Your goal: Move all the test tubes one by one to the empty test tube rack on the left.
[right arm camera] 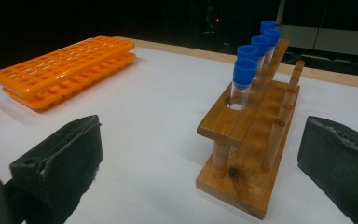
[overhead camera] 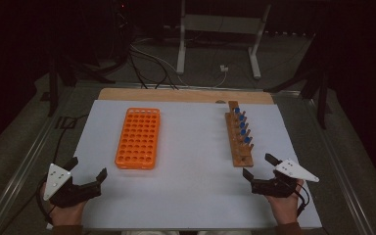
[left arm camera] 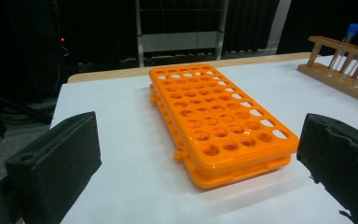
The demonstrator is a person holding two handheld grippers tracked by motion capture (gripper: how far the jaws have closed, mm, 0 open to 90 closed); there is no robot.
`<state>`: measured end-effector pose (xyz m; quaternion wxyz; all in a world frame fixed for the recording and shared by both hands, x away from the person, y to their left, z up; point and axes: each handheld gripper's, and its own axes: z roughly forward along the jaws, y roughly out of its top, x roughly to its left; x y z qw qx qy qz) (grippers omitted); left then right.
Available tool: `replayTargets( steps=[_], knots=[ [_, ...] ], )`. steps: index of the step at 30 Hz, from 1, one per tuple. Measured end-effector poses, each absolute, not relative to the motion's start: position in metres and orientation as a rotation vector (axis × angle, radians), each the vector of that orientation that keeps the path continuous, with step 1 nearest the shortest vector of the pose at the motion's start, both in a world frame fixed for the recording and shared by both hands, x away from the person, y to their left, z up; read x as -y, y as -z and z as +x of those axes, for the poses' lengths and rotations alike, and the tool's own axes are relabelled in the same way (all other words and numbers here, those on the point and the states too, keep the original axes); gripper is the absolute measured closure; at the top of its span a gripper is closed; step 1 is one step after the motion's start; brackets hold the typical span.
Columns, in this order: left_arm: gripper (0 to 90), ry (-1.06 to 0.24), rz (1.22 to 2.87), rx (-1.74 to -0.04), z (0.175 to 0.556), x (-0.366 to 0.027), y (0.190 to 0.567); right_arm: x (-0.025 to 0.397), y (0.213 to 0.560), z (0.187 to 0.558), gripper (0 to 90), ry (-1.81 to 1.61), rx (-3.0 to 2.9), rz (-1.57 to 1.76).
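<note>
A white table (overhead camera: pixel 196 196) fills the middle of the high view. Left of centre lies the orange rack (overhead camera: pixel 138 138); right of centre stands the wooden rack (overhead camera: pixel 239 134) holding blue-capped tubes (overhead camera: pixel 242 125). At the lower corners, the left gripper (overhead camera: pixel 87 167) and right gripper (overhead camera: pixel 257 164) hover with jaws spread, empty.

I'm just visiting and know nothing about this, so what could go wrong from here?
The tubes stand close together in the wooden rack, so the open right gripper might knock a neighbour while taking one. The wooden rack is narrow and could tip. The orange rack lies loose on the sheet and may slide.
</note>
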<state>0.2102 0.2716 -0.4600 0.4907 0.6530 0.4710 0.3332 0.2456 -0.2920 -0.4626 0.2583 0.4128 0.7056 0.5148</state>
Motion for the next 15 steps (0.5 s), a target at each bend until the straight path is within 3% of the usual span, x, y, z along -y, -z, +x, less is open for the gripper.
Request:
replayTargets(
  steps=[15],
  knots=[
    [0.4,-0.808,1.587,-1.160,0.211,-0.272,0.462,0.286,0.446,0.265,0.2,-1.358,-1.946,1.091]
  ],
)
